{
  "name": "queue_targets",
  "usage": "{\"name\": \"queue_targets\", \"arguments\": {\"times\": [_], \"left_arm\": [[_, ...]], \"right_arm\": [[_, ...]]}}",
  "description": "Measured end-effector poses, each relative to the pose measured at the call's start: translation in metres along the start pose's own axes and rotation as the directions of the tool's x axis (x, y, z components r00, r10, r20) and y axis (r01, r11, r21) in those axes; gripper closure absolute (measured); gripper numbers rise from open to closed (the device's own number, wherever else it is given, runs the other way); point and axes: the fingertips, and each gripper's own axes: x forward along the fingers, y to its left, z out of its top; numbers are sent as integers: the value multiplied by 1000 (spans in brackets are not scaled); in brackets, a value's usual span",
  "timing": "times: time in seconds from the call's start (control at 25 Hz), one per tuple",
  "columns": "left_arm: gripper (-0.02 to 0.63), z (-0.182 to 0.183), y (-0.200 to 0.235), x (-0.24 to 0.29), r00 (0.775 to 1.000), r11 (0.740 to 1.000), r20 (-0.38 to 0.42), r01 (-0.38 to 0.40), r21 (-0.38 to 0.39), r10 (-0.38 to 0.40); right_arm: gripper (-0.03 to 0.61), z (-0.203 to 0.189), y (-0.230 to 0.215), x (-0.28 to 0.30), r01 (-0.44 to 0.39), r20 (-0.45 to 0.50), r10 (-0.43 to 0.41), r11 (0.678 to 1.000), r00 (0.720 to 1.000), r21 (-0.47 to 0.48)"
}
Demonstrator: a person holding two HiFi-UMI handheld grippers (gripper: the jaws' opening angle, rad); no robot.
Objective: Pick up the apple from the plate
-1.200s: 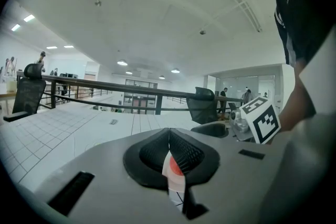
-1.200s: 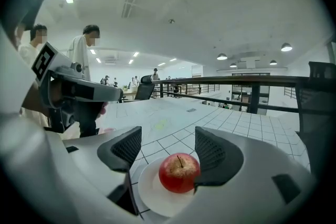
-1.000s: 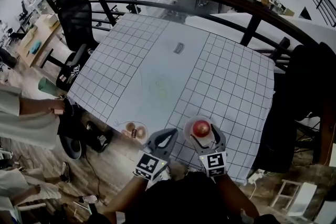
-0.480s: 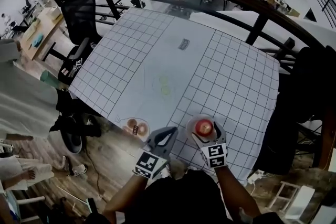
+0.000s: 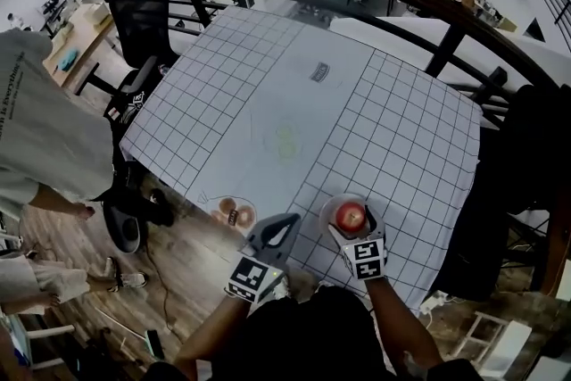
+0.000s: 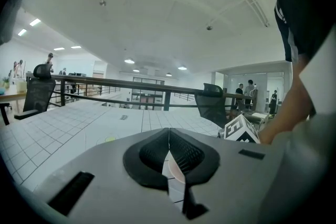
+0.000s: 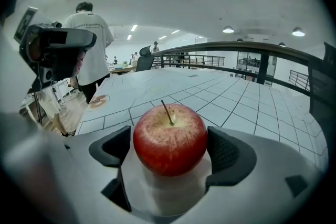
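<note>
A red apple with a short stem sits on a small pale plate near the front edge of the gridded table. My right gripper is low over the plate with the apple between its jaws. The jaws are opening, and a gap shows between the left pad and the fruit. My left gripper hovers to the left of the plate, shut with nothing in it.
A small plate with brown pastries lies at the table's near-left edge. A small grey object lies mid-table. A person in a white shirt stands left of the table, by a black chair. A dark railing curves behind.
My right gripper has sunk lower around the apple and its jaws stand wider. The person in the white shirt has walked in at the left. The left gripper has stayed put.
</note>
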Motion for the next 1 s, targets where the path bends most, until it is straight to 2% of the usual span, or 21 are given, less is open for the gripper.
{"name": "queue_targets", "arguments": {"times": [0.64,1.0], "left_arm": [[592,1,6,-13,999,999,5,-43,3,43],[592,8,3,-19,999,999,18,-52,16,51]], "right_arm": [[150,1,-3,3,19,-8,-19,1000,1000,1],[150,23,0,-13,19,53,-17,999,998,-28]]}}
